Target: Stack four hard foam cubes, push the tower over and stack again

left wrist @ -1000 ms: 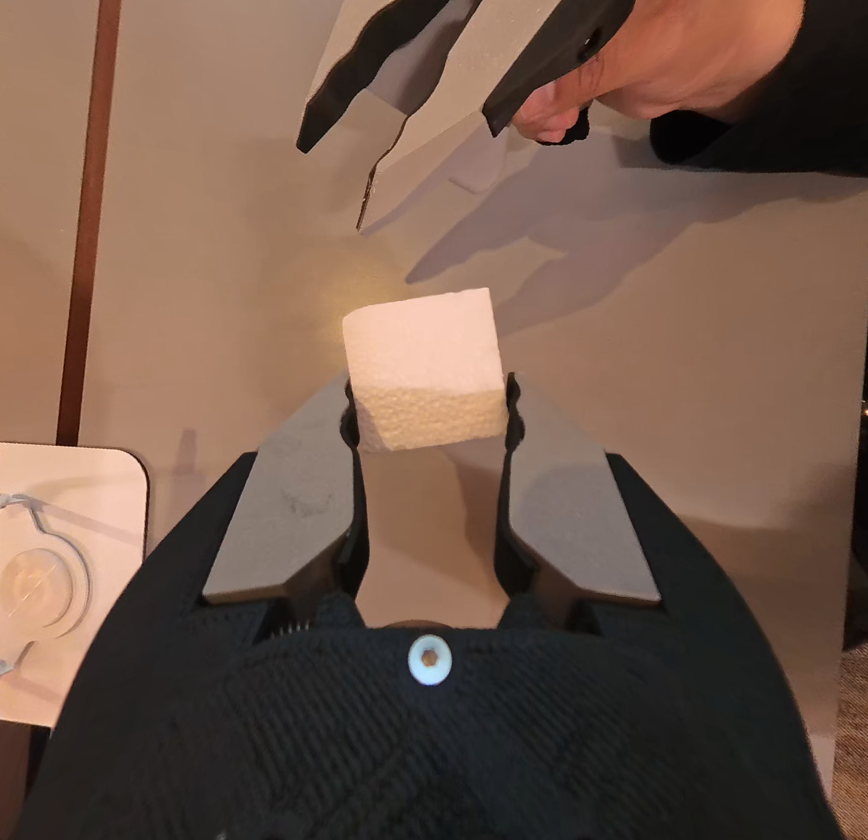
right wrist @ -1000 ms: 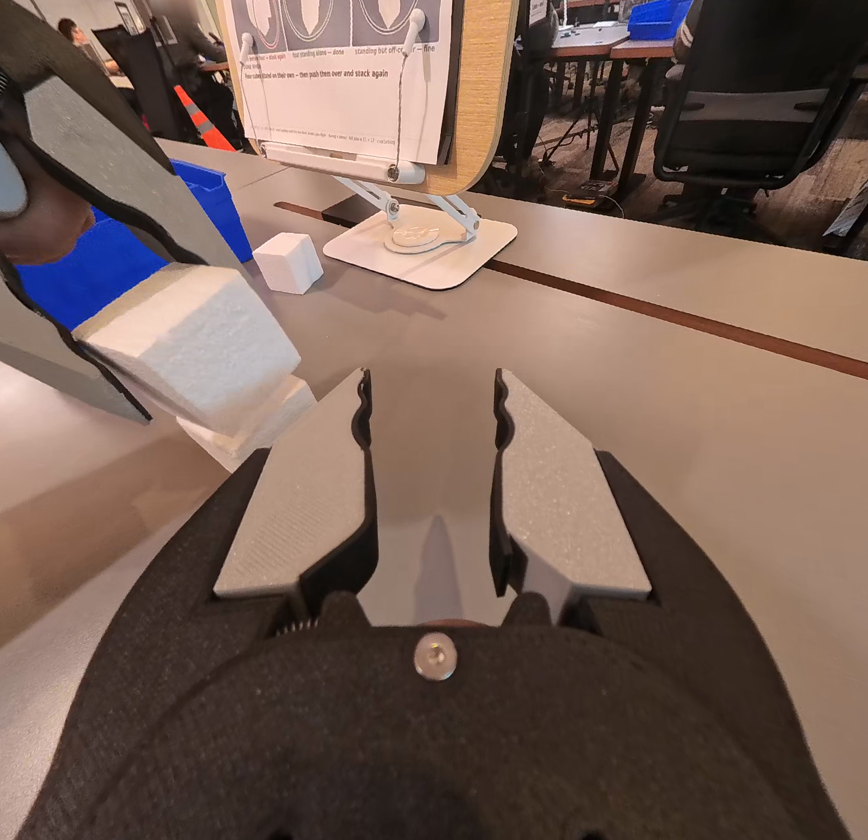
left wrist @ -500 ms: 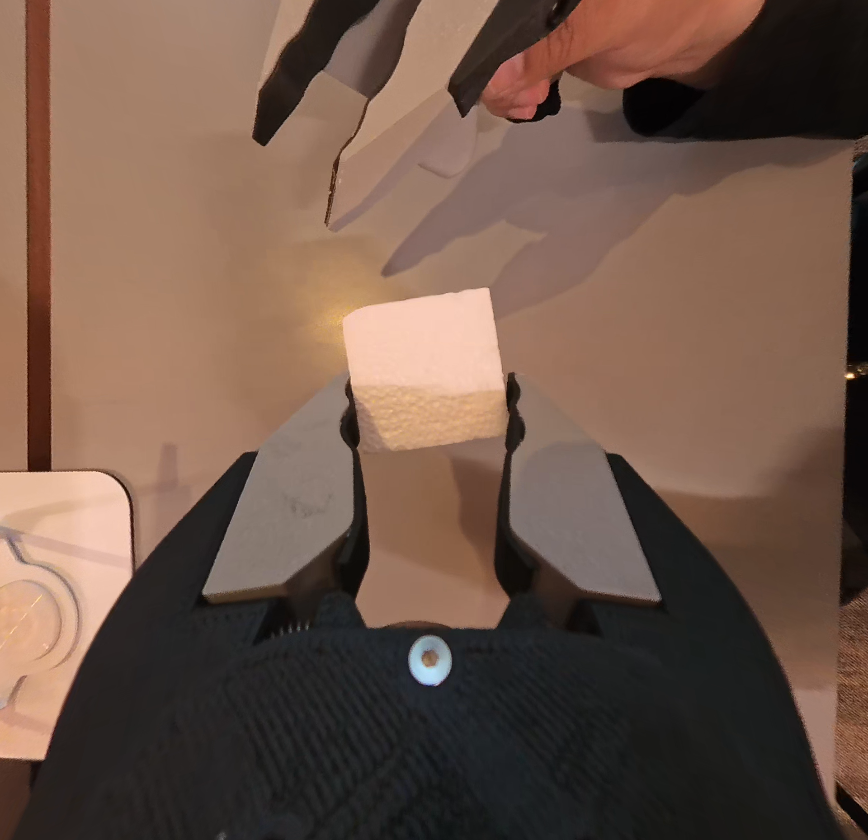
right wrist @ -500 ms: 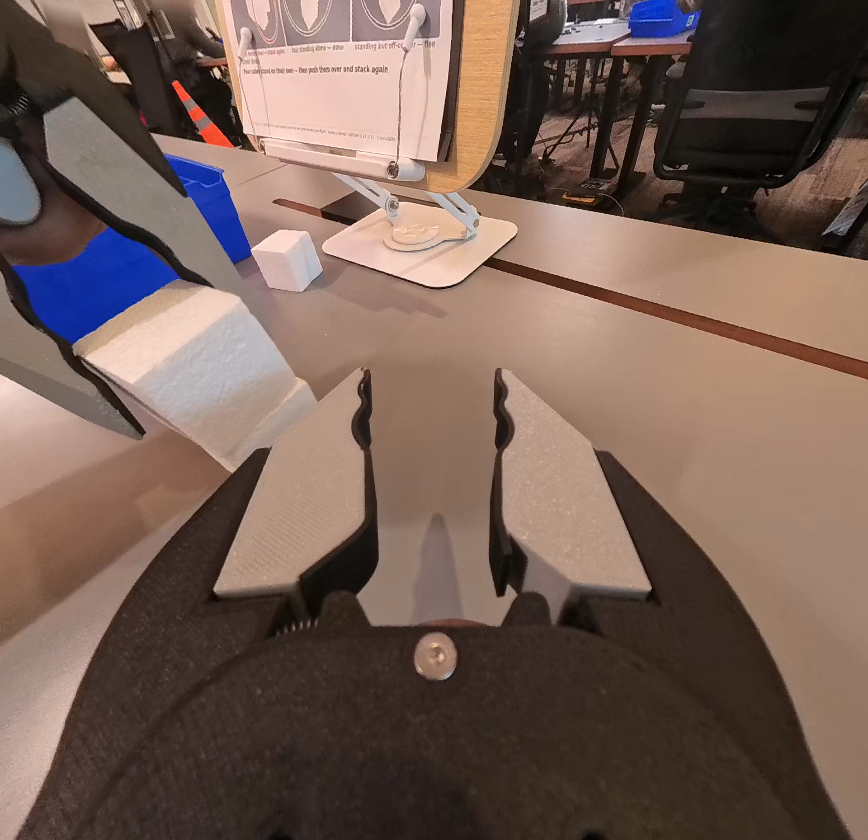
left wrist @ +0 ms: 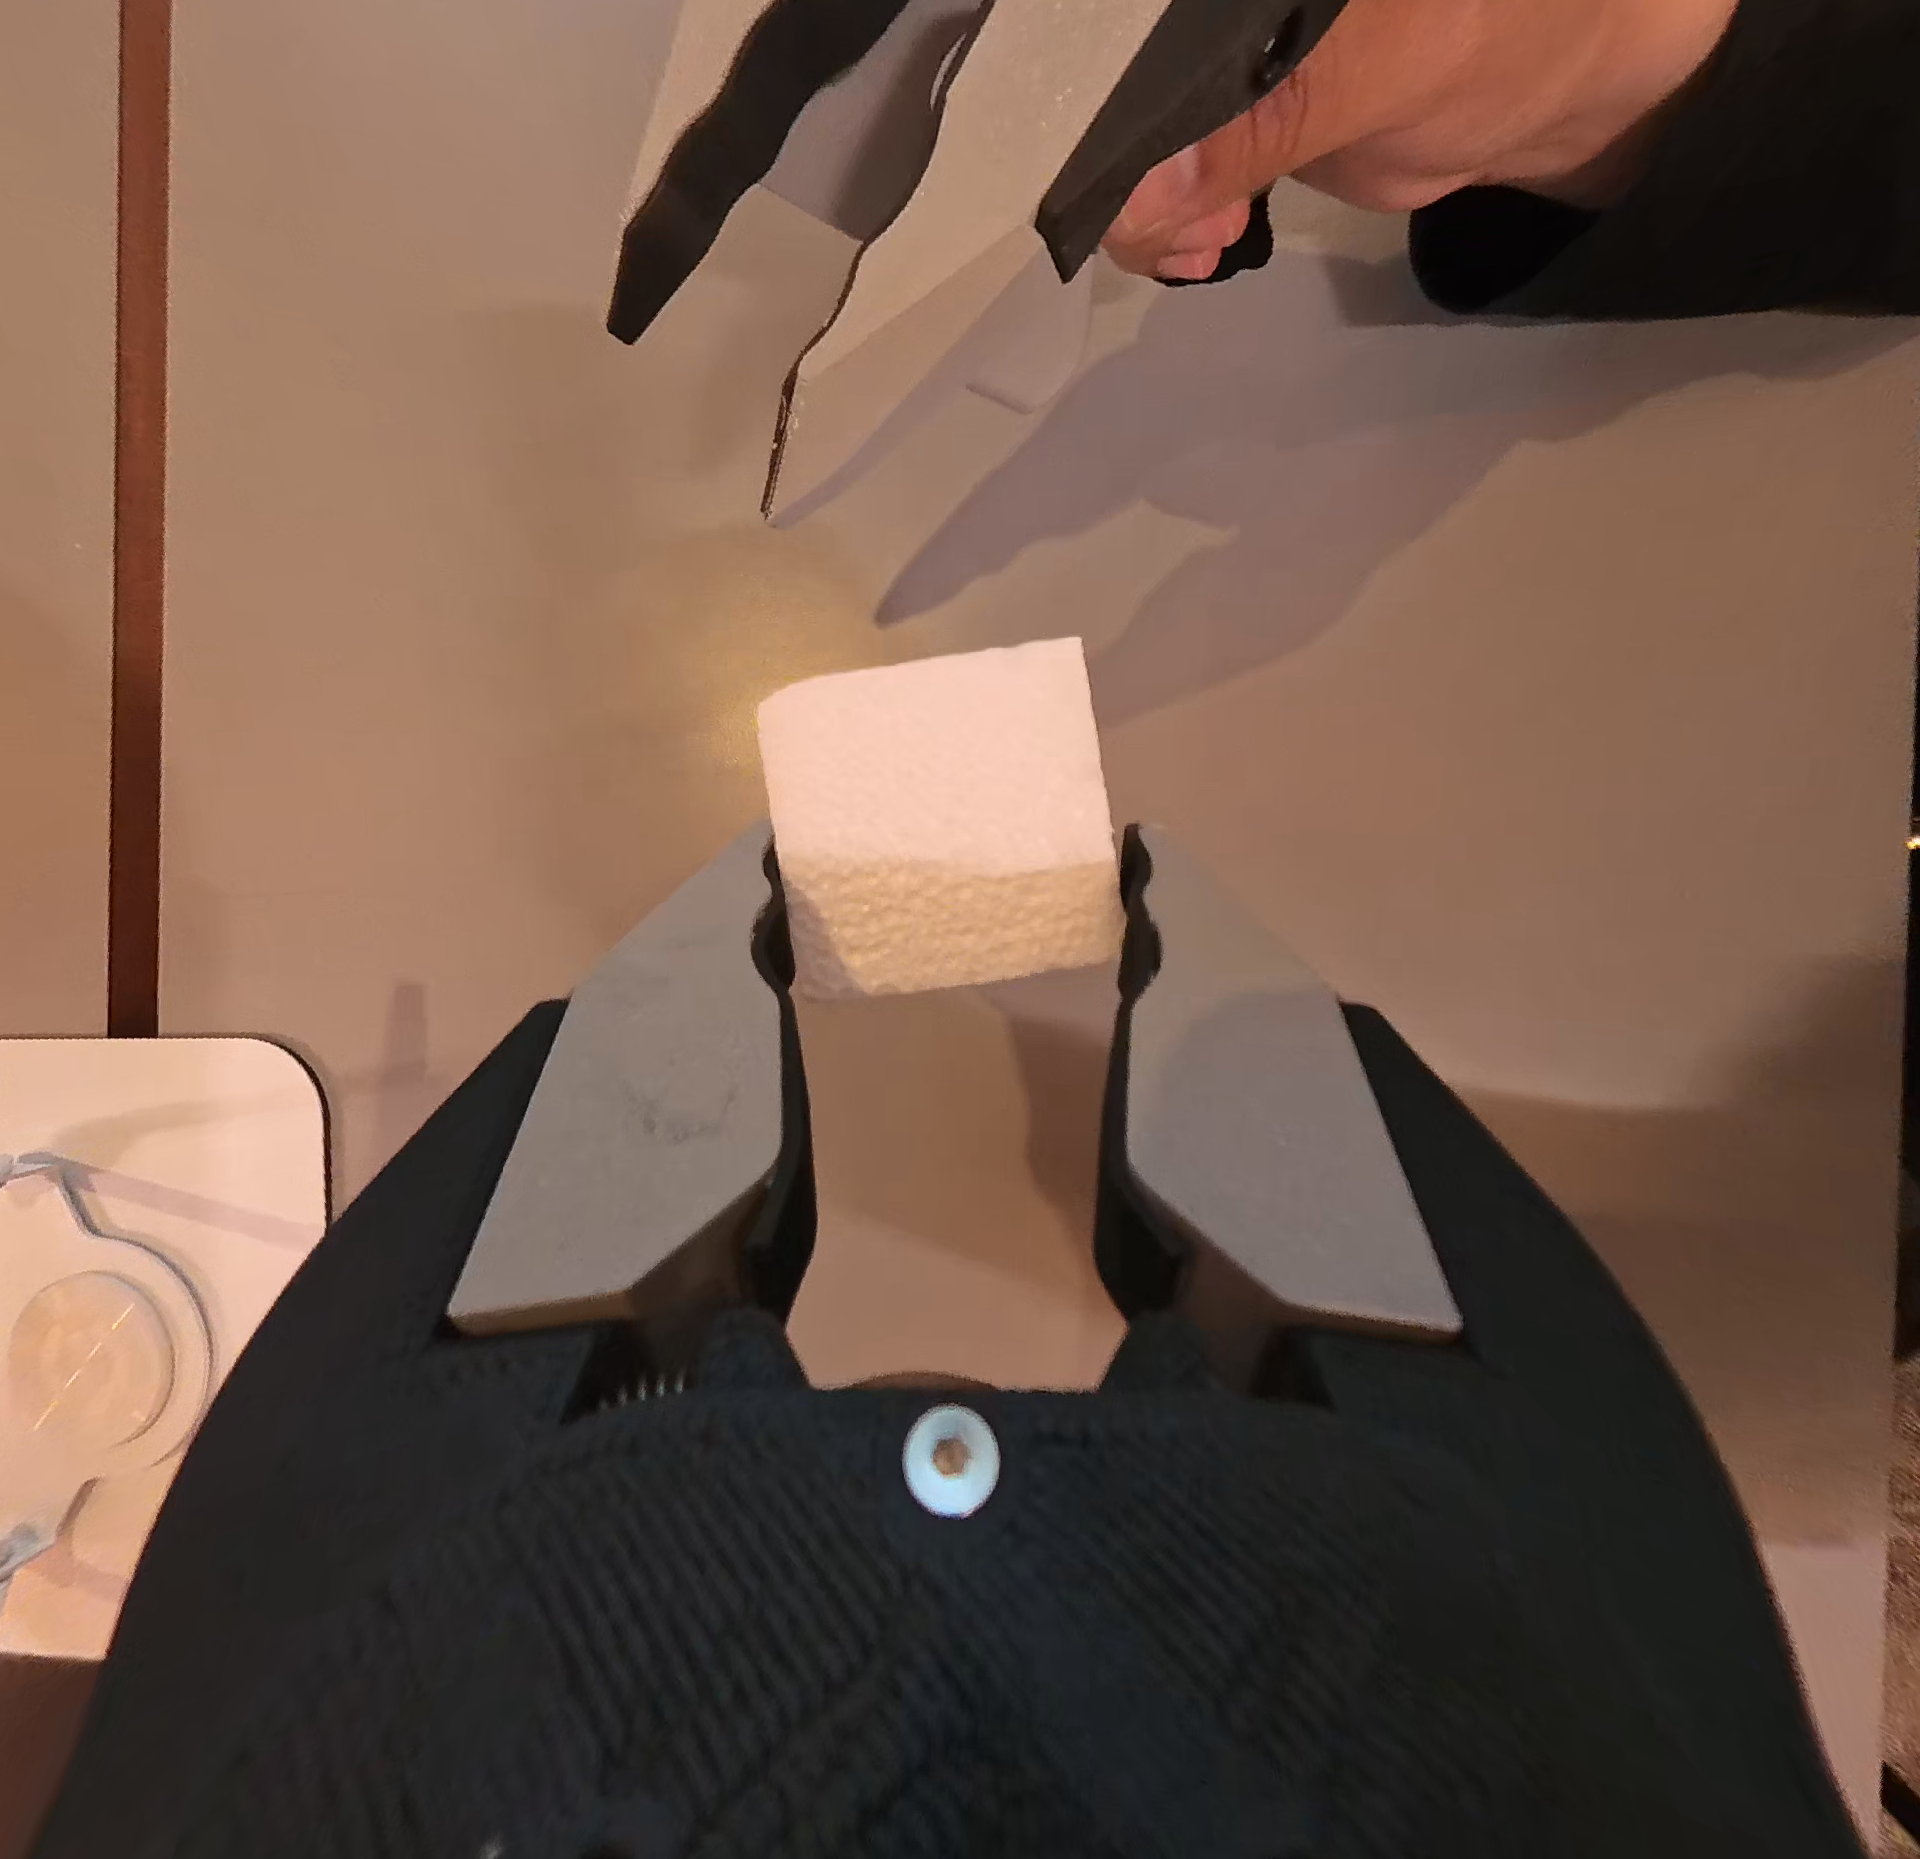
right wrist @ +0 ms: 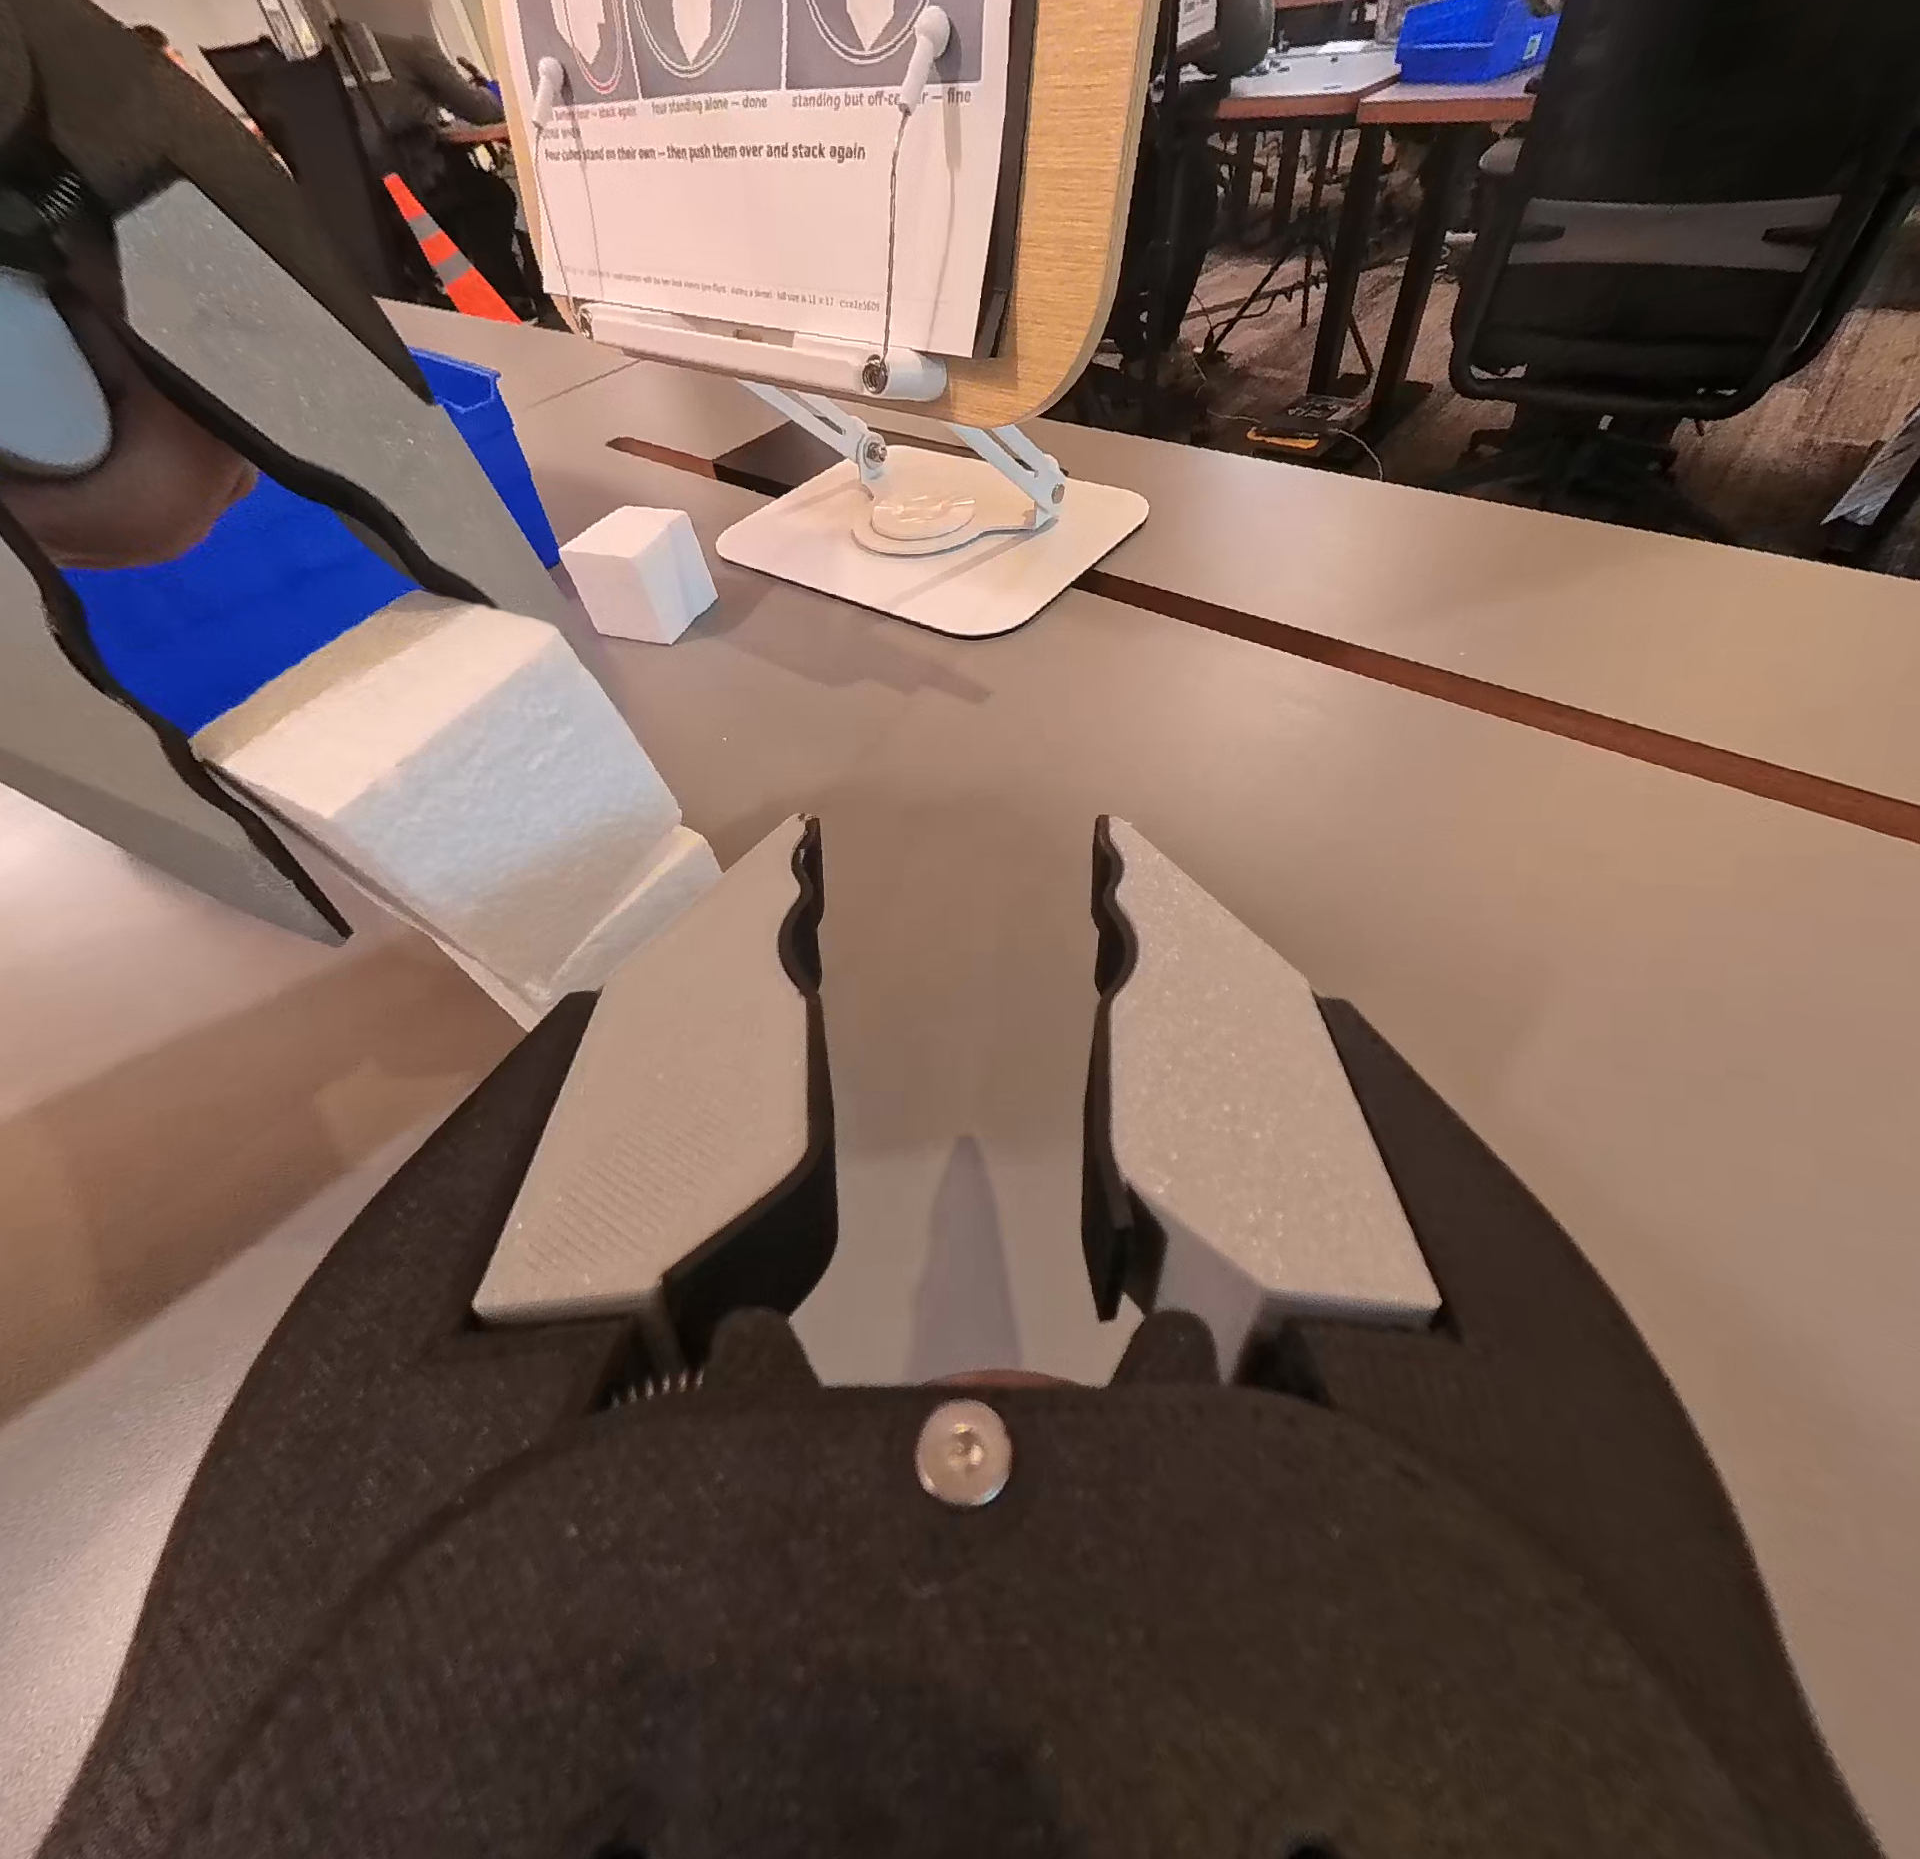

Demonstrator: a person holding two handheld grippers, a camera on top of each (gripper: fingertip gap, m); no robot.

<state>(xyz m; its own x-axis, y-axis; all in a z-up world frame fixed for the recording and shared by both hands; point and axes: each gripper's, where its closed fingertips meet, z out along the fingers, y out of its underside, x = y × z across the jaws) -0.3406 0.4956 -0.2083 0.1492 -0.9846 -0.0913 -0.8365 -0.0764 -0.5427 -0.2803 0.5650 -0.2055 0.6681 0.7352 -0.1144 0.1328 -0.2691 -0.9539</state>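
Observation:
My left gripper (left wrist: 945,905) is shut on a white foam cube (left wrist: 930,812), gripped at the fingertips. In the right wrist view this gripper (right wrist: 405,760) holds the cube (right wrist: 447,770) tilted, right on top of a second white cube (right wrist: 634,916) on the grey table (right wrist: 1351,874); I cannot tell if they touch. A third cube (right wrist: 639,573) sits farther back by the stand. My right gripper (right wrist: 956,874) is open and empty just right of the two cubes. It also shows in the left wrist view (left wrist: 894,448), held by a hand beyond the held cube.
A document stand with a white base (right wrist: 935,552) stands at the back; its base corner shows in the left wrist view (left wrist: 156,1186). A blue bin (right wrist: 260,614) is behind the left gripper. A brown strip (right wrist: 1507,708) crosses the table. Office chairs (right wrist: 1714,199) stand beyond the far edge.
My left gripper has brought its cube down closer onto the lower cube. My right gripper has stayed open and shifted only slightly.

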